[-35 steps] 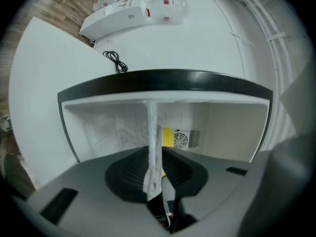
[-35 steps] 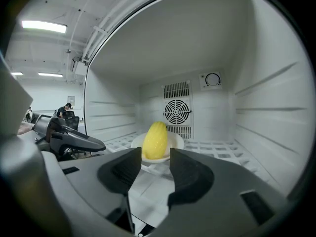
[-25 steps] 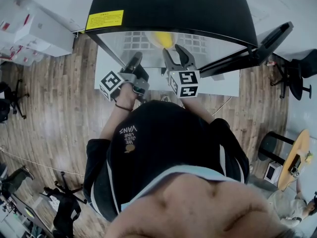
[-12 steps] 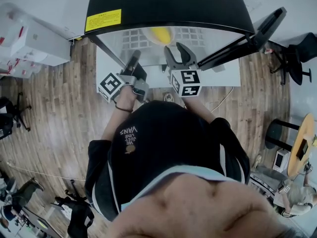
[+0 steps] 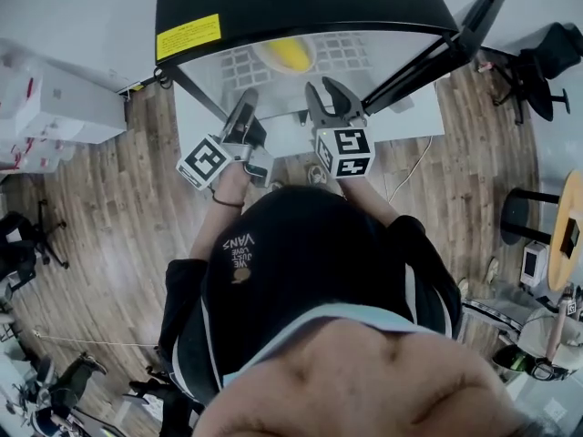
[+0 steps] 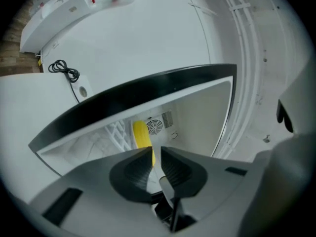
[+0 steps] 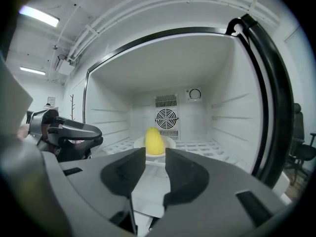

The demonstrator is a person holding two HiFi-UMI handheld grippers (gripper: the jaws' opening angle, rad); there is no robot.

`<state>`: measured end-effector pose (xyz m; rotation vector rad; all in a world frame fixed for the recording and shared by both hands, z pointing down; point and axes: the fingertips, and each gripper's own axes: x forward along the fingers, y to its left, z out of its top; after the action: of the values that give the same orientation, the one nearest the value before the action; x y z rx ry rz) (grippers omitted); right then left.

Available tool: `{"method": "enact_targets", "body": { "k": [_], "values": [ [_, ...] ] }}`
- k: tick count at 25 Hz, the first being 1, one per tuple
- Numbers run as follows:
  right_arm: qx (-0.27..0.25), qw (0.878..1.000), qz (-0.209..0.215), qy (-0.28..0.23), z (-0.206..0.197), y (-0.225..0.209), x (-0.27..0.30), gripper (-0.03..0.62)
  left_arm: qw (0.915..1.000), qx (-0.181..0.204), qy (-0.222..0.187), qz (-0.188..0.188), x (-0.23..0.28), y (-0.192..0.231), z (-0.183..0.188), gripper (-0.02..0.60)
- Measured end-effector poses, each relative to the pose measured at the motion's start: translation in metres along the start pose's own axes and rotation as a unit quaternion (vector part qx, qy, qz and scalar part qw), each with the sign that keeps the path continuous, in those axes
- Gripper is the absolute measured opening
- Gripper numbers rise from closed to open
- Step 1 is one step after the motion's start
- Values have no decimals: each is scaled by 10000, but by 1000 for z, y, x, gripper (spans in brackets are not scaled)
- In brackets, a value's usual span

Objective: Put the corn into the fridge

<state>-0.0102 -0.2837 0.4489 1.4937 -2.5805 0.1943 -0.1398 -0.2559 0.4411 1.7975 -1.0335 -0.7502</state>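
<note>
Head view, corn: the corn (image 5: 290, 55) lies inside the open fridge (image 5: 301, 3) on the wire shelf (image 5: 239, 62), apart from both grippers.
Head view, change: over the last second the right gripper (image 5: 323, 87) has drawn a little back from the corn and its fingers have just been closing, with nothing between them. The left gripper (image 5: 248, 103) has rolled, so its marker cube (image 5: 205, 162) now sits at a different slant.
Head view, meaning: the corn looks delivered and let go, so the task proper seems done. The door (image 5: 446, 48) stands swung wide at the right, and shutting it would be the likely last step.
Left gripper view, fingers: a narrow gap, holding nothing. The corn shows through it only as a far yellow strip beside the fan vent (image 6: 154, 126).
Left gripper view, only here: a coiled cable (image 6: 64, 70) on the white surface beside the fridge, and the fridge seen tilted.
Right gripper view, fingers: moderately apart and empty, aimed straight at the corn well beyond the tips.
Right gripper view, only here: the corn rests on a white plate (image 7: 169, 142) in front of the fan, which the head view barely hints at. The left gripper appears at the left edge, outside the fridge opening.
</note>
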Motion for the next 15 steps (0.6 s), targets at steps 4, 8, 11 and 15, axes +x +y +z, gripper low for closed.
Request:
{"method": "enact_targets", "body": {
  "k": [4, 8, 11, 15],
  "values": [
    [-34, 9999, -159, -40, -1, 5, -10, 105, 9993, 287, 198, -101, -5, -5, -1, 57],
    [-35, 9995, -282, -113, -1, 9, -20, 73, 9961, 791, 384, -77, -12, -4, -2, 57],
    [-43, 9992, -358, -147, -2, 12, -26, 55, 9926, 1125, 444, -127, -16, -6, -1, 54],
    [-30, 9989, -437, -155, -4, 16, -32, 44, 9874, 1487, 524, -144, -21, -9, -2, 49]
  ]
}}
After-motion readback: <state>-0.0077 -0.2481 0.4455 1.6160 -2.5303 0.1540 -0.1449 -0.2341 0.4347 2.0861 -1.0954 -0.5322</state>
